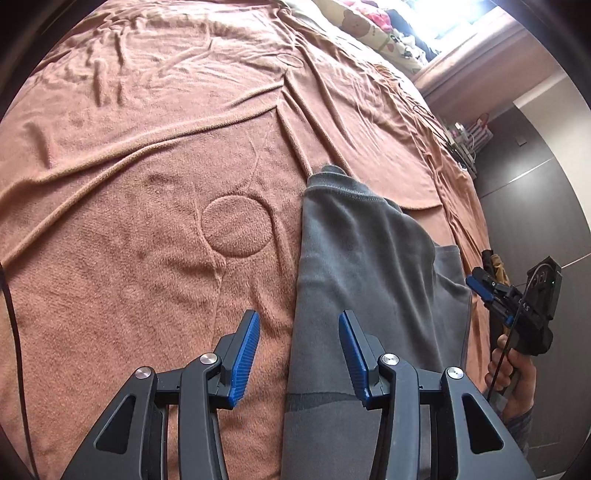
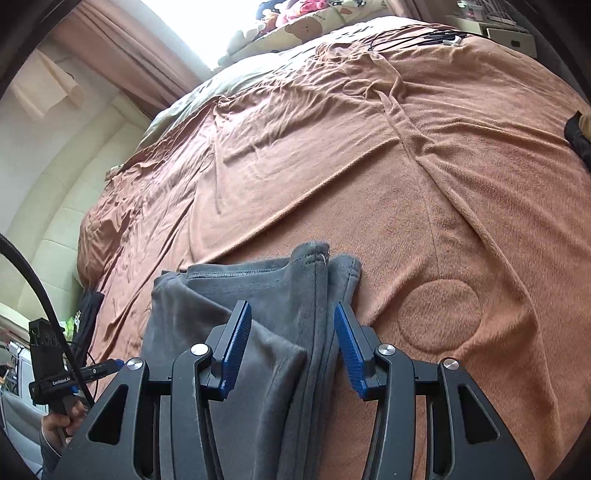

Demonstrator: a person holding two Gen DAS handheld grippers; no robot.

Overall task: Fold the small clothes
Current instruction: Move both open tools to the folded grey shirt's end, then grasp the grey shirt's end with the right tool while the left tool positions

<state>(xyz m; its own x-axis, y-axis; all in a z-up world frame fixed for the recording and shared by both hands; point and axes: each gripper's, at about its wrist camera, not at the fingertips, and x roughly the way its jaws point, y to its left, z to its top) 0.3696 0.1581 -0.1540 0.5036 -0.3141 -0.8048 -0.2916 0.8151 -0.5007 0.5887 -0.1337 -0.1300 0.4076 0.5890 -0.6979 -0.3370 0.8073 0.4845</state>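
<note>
Left tool (image 2: 110,367) housing reads "GenRobot.AI"; grey garment (image 2: 258,314) lies folded

Wide bed under a rumpled terracotta fleece blanket (image 2: 369,166) embossed with circles, cartoon-bear bedding (image 1: 373,29) at the blanket's far end, bright window (image 2: 207,26) with pinkish curtains (image 2: 122,48) beyond it, cream padded wall (image 2: 55,206) beside the bed, grey floor (image 1: 546,206) along its edge.

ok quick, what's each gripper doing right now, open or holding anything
left gripper: open, holding nothing, over the edge of the grey garment.
right gripper: open, holding nothing, above the grey garment's folded seam.
</note>
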